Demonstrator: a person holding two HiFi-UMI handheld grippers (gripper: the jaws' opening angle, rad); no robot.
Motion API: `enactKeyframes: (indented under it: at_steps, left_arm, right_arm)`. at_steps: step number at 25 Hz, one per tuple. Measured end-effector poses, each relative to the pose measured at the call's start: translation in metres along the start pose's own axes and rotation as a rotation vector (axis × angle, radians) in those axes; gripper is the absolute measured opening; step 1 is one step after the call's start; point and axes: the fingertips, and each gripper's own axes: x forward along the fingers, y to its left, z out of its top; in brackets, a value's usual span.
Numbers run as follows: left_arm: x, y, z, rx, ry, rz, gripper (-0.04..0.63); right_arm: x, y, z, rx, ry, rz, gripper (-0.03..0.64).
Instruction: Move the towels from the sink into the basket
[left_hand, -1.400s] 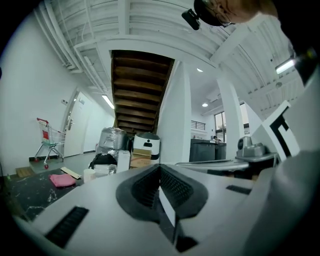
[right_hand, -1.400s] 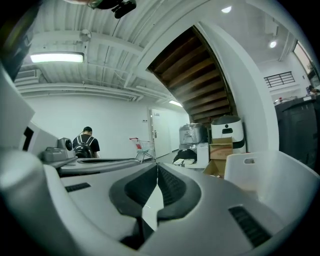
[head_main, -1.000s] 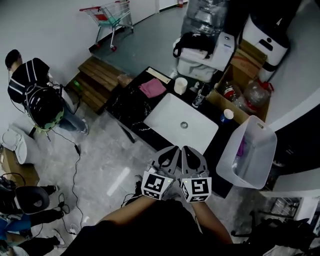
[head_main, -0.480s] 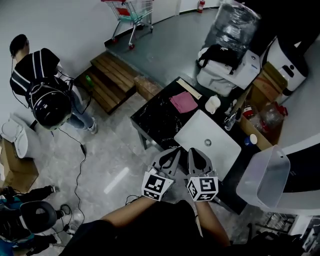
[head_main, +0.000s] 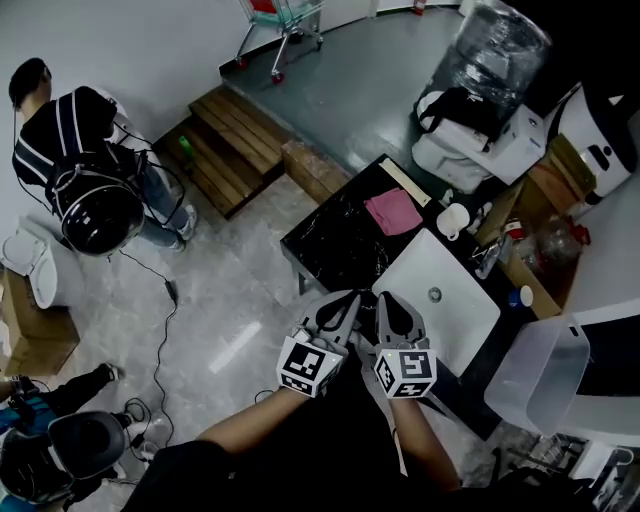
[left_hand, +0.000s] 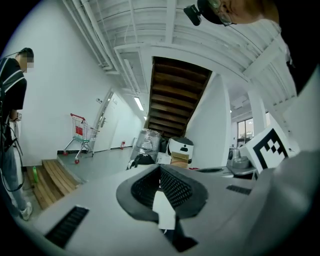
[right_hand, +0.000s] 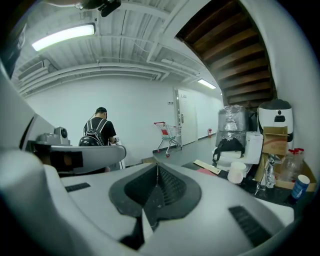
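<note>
Both tools, the left gripper (head_main: 350, 298) and the right gripper (head_main: 384, 298), were held side by side, each with its jaws pressed together on nothing, just short of the white sink (head_main: 460, 325). One pink towel (head_main: 393, 211) lay on the black counter (head_main: 335, 235) just past the sink, near a white cup (head_main: 453, 218); the pale basket (head_main: 535, 375) stood at the sink's right. Wooden steps (head_main: 230, 140) and a person (head_main: 60, 130) with a backpack were well apart, across the floor.

White wall (head_main: 130, 40) in the upper left, pale marbled floor (head_main: 230, 300) left of centre, wooden steps (head_main: 235, 145) above it, shopping cart (head_main: 283, 12) at the top edge, black table (head_main: 335, 235) right of centre, long ceiling lamp (right_hand: 62, 34) lit in the right gripper view's upper left
</note>
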Motion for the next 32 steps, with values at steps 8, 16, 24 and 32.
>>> enactKeyframes:
  at_steps: [8,16,24,32]
  left_arm:
    - [0.044,0.039,0.003,0.046,0.016,0.039,0.012]
    - [0.109,0.062,0.006,0.059,0.034,0.069,0.012]
    - [0.178,0.074,0.007,0.075,0.019,0.077,0.012]
    - [0.215,0.087,-0.017,0.058,0.069,0.105,0.012]
  right_arm:
    - [0.049,-0.04,0.013,0.034,-0.041,-0.042,0.02]
    - [0.1,-0.1,0.038,0.059,-0.027,-0.04,0.02]
    - [0.152,-0.148,0.02,0.024,0.076,0.015,0.021]
    - [0.205,-0.176,-0.029,0.026,0.233,0.128,0.022]
